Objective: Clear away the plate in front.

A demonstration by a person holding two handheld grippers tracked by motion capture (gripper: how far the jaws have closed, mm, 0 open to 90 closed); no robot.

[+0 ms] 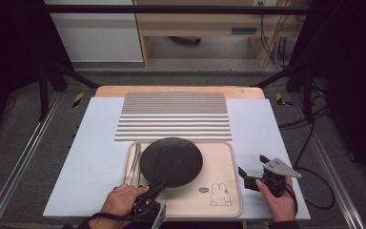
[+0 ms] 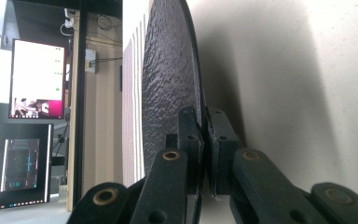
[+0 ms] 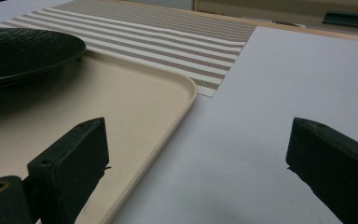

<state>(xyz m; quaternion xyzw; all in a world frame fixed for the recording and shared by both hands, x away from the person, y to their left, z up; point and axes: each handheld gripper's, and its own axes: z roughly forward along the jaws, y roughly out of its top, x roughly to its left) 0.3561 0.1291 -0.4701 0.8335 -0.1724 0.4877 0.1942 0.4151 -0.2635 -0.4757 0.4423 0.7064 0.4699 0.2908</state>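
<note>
black plate (image 1: 171,161) pinched by left tool (image 2: 204,140); right tool (image 1: 254,172) spread; tray (image 1: 219,157) rabbit's oval label perhaps unreadable.

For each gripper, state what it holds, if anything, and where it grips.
Left gripper pinches the black plate at its near rim. Right gripper holds nothing.

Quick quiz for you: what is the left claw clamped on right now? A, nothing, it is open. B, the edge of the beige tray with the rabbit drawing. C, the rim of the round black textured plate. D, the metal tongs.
C: in the left gripper view the left claw has both jaws pressed shut on the rim of the round black textured plate, above the beige tray.
</note>
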